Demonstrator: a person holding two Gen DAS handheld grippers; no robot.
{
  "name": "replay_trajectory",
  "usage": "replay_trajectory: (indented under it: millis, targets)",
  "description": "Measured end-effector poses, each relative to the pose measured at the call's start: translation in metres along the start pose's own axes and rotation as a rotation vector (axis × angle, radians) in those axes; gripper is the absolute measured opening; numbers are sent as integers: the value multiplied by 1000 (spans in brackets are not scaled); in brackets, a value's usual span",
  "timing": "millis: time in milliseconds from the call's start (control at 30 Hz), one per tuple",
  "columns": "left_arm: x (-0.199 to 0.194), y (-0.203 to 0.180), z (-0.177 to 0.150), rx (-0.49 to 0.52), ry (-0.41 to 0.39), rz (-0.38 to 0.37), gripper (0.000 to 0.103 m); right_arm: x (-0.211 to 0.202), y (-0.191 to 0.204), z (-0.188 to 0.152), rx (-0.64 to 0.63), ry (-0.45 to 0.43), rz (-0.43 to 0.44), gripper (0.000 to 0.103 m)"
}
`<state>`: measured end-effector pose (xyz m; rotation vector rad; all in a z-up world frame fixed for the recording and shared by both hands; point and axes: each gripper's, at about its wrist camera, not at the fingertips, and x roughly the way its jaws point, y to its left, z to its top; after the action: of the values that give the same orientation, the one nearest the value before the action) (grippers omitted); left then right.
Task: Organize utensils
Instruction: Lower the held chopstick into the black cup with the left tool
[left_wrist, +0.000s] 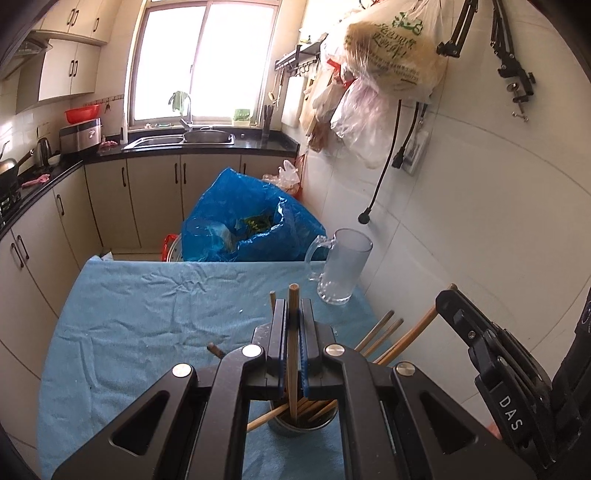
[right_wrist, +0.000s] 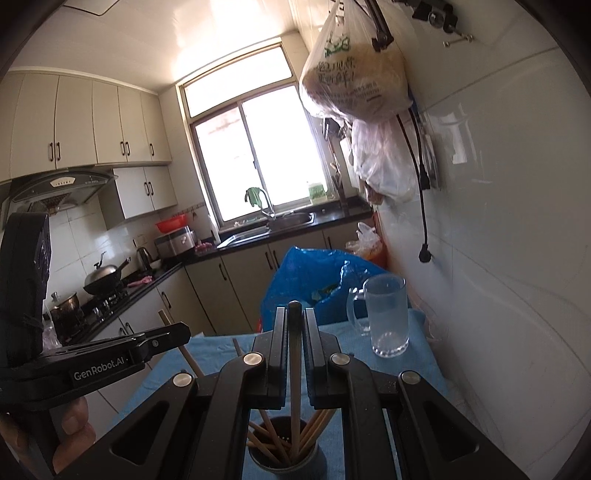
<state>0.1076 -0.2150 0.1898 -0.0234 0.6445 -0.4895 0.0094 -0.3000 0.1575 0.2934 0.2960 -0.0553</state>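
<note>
Wooden chopstick (left_wrist: 293, 332) stands upright between your left gripper (left_wrist: 293, 310) fingers, which are nearly closed and pinching it; its lower end sits in the metal holder (left_wrist: 301, 424) at 6 o'clock. Your right gripper (right_wrist: 294, 317) likewise clamps a chopstick (right_wrist: 294, 354) above the dark cup (right_wrist: 288, 458) of sticks. The glass mug (left_wrist: 341, 269) stands on the blue cloth (left_wrist: 147, 314) at 1 o'clock. Both containers' bases are cut off by gripper bodies.
</note>
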Motion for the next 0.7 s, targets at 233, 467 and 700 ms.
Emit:
replay_trajectory:
  millis: [233, 467, 700]
  targets:
    - [5, 2, -11, 6, 9, 14, 5, 5, 1, -14, -6, 35, -3, 8]
    - [13, 7, -20, 5, 30, 33, 5, 13, 2, -26, -11, 70, -10, 8]
    - [19, 12, -24, -3, 49, 38, 5, 20, 3, -34, -15, 96, -19, 8]
